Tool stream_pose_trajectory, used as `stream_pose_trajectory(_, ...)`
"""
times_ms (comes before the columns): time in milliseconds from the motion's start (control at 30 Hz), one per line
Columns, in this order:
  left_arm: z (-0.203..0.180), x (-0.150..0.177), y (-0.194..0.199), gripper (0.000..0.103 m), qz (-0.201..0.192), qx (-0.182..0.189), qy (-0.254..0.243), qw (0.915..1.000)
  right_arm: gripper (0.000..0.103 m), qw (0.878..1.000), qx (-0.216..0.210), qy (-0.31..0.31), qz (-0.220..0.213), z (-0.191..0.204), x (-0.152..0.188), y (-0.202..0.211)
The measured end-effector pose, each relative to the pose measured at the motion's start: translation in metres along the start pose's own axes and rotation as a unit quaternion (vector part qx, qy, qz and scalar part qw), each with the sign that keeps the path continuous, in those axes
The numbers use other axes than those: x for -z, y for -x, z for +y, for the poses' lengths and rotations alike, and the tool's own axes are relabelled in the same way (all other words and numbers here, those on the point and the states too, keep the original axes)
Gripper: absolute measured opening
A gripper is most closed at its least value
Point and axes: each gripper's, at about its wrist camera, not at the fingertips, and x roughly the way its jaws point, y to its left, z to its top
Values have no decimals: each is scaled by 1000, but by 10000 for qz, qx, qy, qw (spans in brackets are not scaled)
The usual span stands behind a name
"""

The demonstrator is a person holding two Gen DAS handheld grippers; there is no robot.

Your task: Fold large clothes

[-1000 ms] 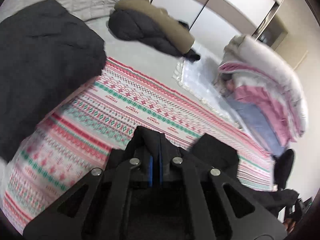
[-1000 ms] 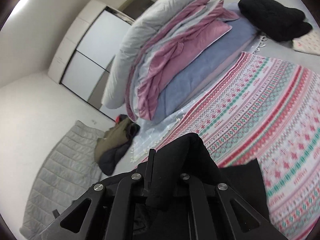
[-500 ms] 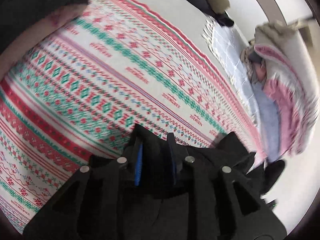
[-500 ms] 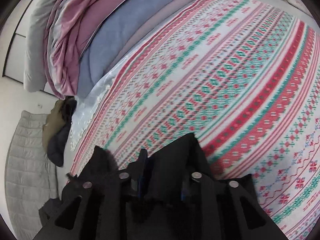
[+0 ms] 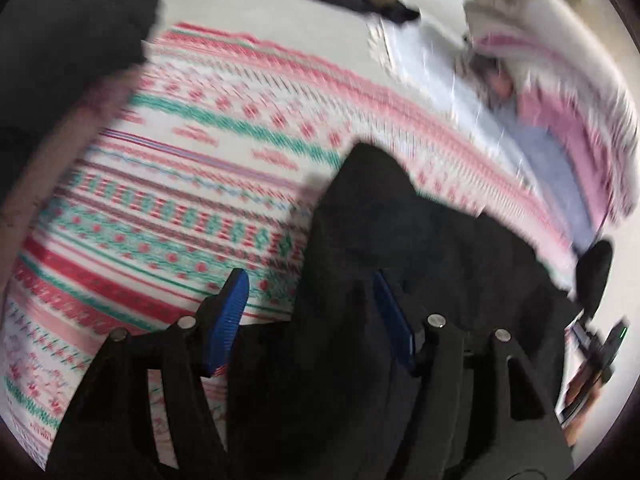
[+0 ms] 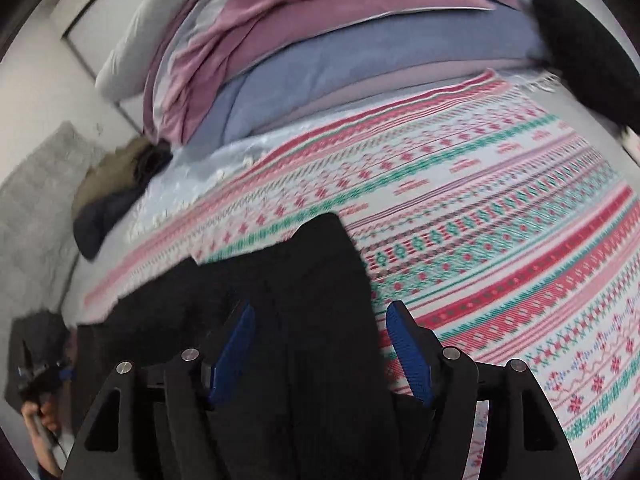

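- Looking down our left gripper (image 5: 310,312), we see its blue-padded fingers (image 5: 228,320) spreading, with a fold of the black fabric garment (image 5: 400,240) loose between them.
- Our right gripper (image 6: 320,344) is opening too; the same dark cloth sits between its pads, unpinched.
- The garment lies on the red, green and white patterned blanket (image 6: 500,208).
- We see folded pink and blue bedding (image 6: 320,60) piled beyond.

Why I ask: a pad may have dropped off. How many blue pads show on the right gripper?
2, on the right gripper, jaws opening around the black garment: one pad beside it on the left finger, one on the right finger over the patterned blanket.
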Motion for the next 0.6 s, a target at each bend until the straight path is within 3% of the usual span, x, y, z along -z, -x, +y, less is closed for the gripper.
stream_pose_trajectory(100, -22, 3, -20, 64, -110, -484, -557, 9972, 70, 9986, 374, 308, 200, 10, -2, -28)
stream_pose_trajectory(133, -31, 6, -24, 46, -244, -758, -772, 9938, 68, 9979, 465, 368, 255, 12, -1, -40)
stream_pose_trajectory(167, -37, 6, -26, 6, -310, -897, -864, 9917, 51, 9967, 570, 455, 348, 15, 1, -52)
stream_pose_trajectory(233, -41, 7, -21, 6, -510, -1054, -840, 9896, 7, 9911, 1035, 756, 359, 23, 7, -63)
stream_pose_trajectory(367, -38, 2, 28, 6, -1411, -896, -874, 9821, 5, 9908, 932, 805, -552, 30, 11, -19)
stream_pose_trajectory(500, -40, -16, 71, 5, -1886, -431, -437, 9801, 4, 9883, 547, 540, -1320, 36, -14, 47)
stream_pose_trajectory(600, -59, -27, 97, 5, -2478, -502, -475, 9664, 4, 9787, 570, 568, -1891, 51, -31, 86)
